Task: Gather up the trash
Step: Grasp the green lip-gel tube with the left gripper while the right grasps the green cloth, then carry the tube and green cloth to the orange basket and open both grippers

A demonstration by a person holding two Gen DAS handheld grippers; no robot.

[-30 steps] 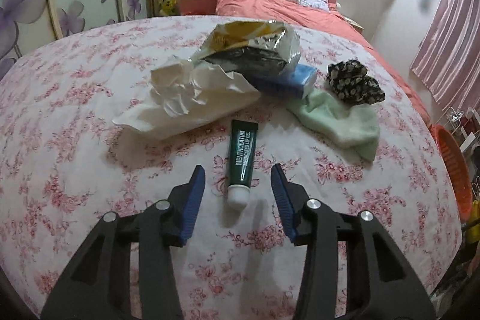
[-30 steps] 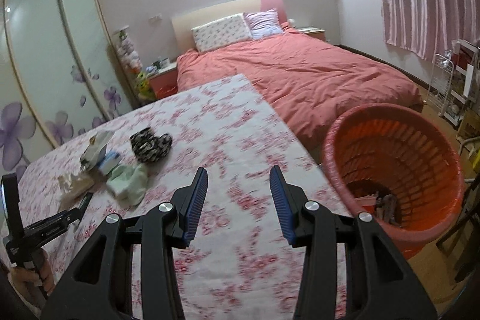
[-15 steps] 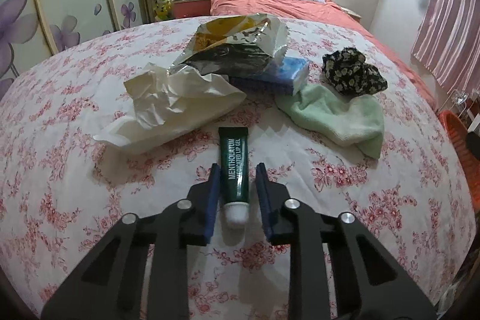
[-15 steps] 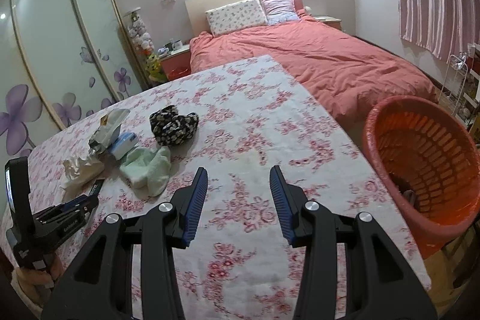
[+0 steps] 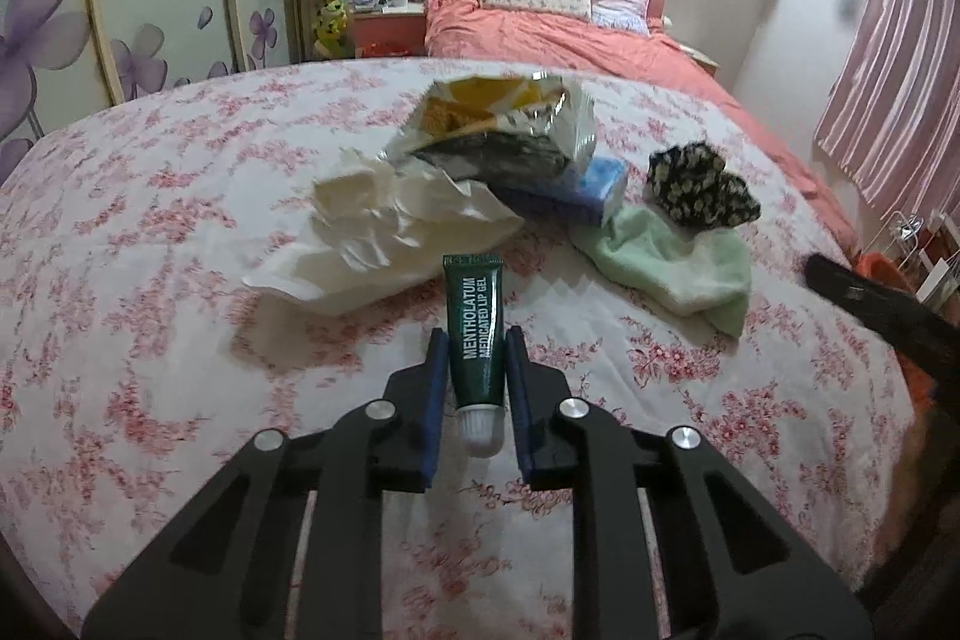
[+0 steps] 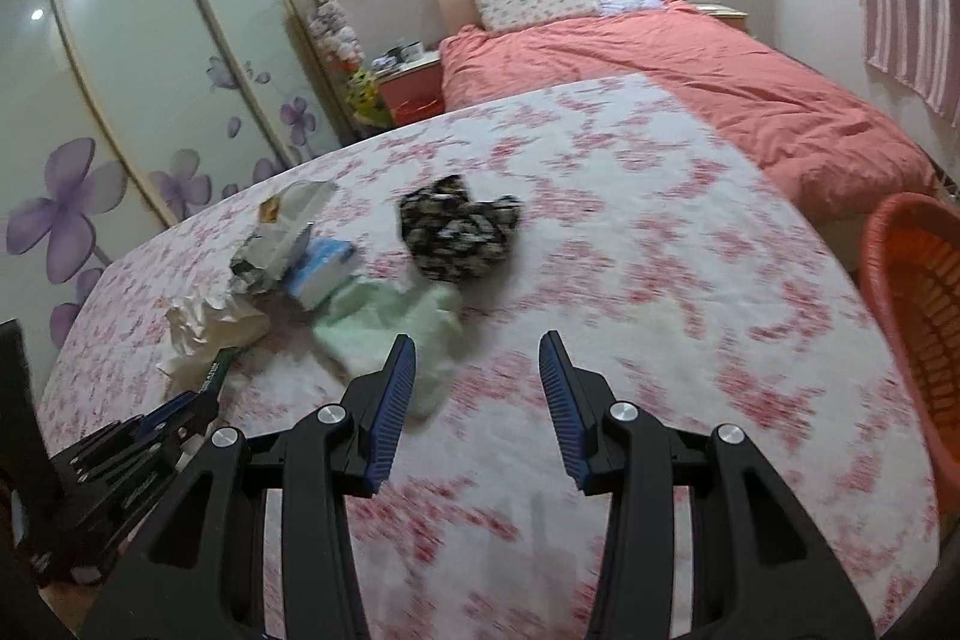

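A dark green lip gel tube [image 5: 474, 304] with a white cap sits between the blue pads of my left gripper [image 5: 476, 340], which is shut on it just above the floral table cover [image 5: 150, 250]. Behind it lie crumpled white paper [image 5: 384, 232], a foil snack bag [image 5: 498, 130] and a blue packet [image 5: 591, 187]. My right gripper [image 6: 477, 340] hangs open and empty over the table, near a pale green cloth [image 6: 390, 334]. The right wrist view also shows the left gripper [image 6: 180, 412] at lower left, and it is blurred.
A black floral cloth [image 5: 699, 187] lies beside the green cloth [image 5: 666, 262]. An orange basket [image 6: 918, 292] stands off the table's right edge. A bed with a pink cover [image 6: 720, 76] is behind, and a wardrobe with flower doors [image 6: 120, 100] on the left.
The left jaws have gone from wide apart around the tube to shut on it. The right gripper has swung left toward the pile, so the basket has slid to the view's right edge.
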